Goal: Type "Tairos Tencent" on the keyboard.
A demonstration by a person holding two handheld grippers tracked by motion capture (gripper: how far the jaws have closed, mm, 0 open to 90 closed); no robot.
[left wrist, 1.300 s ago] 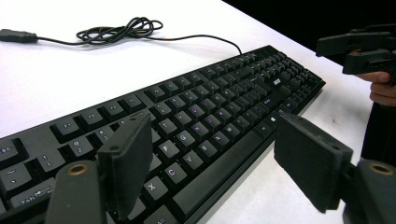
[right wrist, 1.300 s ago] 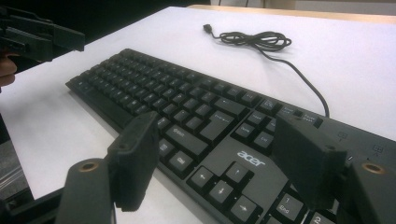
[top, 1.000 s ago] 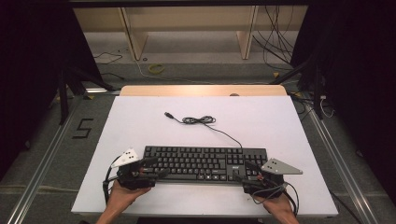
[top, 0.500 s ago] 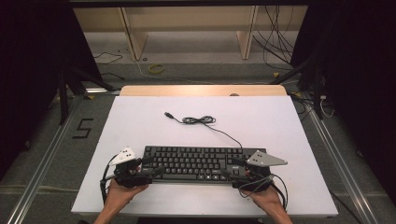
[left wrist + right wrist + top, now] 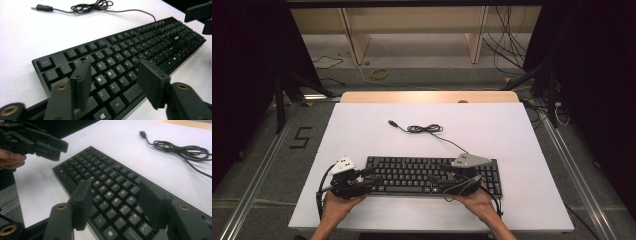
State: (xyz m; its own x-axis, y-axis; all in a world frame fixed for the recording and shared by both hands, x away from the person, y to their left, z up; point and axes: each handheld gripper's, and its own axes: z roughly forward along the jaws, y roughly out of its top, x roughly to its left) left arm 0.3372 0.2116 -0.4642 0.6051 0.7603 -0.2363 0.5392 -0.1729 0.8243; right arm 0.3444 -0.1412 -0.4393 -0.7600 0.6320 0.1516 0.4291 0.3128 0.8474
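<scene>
A black keyboard [image 5: 427, 172] lies near the front of the white table [image 5: 362, 130]. Its cable coil [image 5: 424, 129] and USB plug [image 5: 392, 122] rest behind it. My left gripper [image 5: 371, 176] hovers over the keyboard's left end [image 5: 110, 57], jaws apart above the letter keys. My right gripper [image 5: 440, 183] is over the keyboard's middle [image 5: 110, 185], pointing left. The jaws of both have just been closing, with only keys under the gaps and nothing pressed between the pads. The right gripper view has the left gripper [image 5: 53, 145] at top left. The left gripper view has the right gripper [image 5: 200, 13] at top right.
The loose cable [image 5: 180, 148] trails from the keyboard's back edge across the table. A wooden strip [image 5: 427, 96] borders the far edge, with shelving [image 5: 412, 30] and floor cables behind. Metal rails [image 5: 257, 185] run along the floor on both sides.
My right gripper has moved left from the keyboard's right end to over its middle. The left gripper has stayed at the left end.
</scene>
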